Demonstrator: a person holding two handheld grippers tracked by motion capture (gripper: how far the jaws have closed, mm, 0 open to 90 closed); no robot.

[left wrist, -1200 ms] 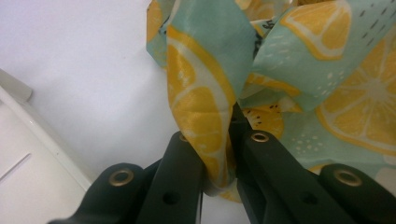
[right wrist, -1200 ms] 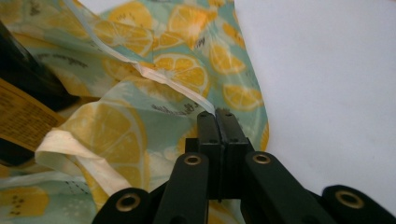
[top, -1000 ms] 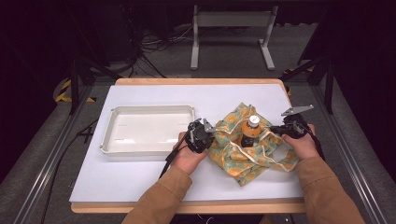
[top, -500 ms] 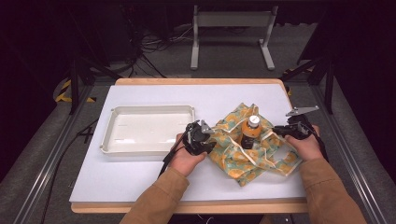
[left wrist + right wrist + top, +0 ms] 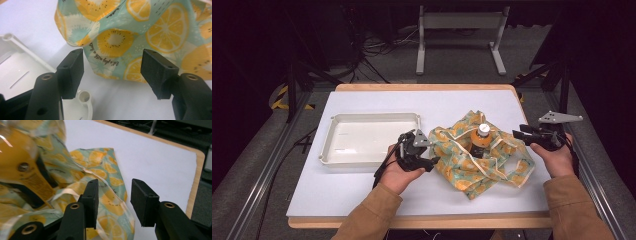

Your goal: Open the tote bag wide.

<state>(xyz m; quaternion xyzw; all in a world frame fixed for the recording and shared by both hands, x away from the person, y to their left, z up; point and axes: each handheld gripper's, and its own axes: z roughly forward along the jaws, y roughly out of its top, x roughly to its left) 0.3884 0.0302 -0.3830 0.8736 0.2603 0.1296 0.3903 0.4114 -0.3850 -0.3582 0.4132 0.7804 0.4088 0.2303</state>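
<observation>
High view: bag (image 5: 482, 160) crumpled on table (image 5: 362, 190), right of centre, bottle (image 5: 481, 140) upright in its middle, cap showing above fabric. Tray (image 5: 367, 140) to the left, apart from bag. Left gripper (image 5: 424, 162) at bag's left edge, pointing right toward it; right gripper (image 5: 519, 135) at bag's right edge, pointing left. Bag lying straight between the two, long axis roughly left to right across table, so each gripper facing one end

Left gripper view: jaws parted wide, just been opening, nothing pinched; fabric edge just ahead of the pads, not between them, bare table under the gap. Tray corner (image 5: 15, 50) at lower left

Right gripper view: jaws apart, also just been opening; fabric and a pale handle strap (image 5: 75, 192) passing under and beside one pad, not pressed. Bottle (image 5: 20, 162) blurred at upper left, close ahead

Both grippers free of bag, about equally near it; left slightly closer to the fabric edge. Likely next: re-grip on rim or handles, needing a short push inward from either side, bottle standing in between and liable to tip
</observation>
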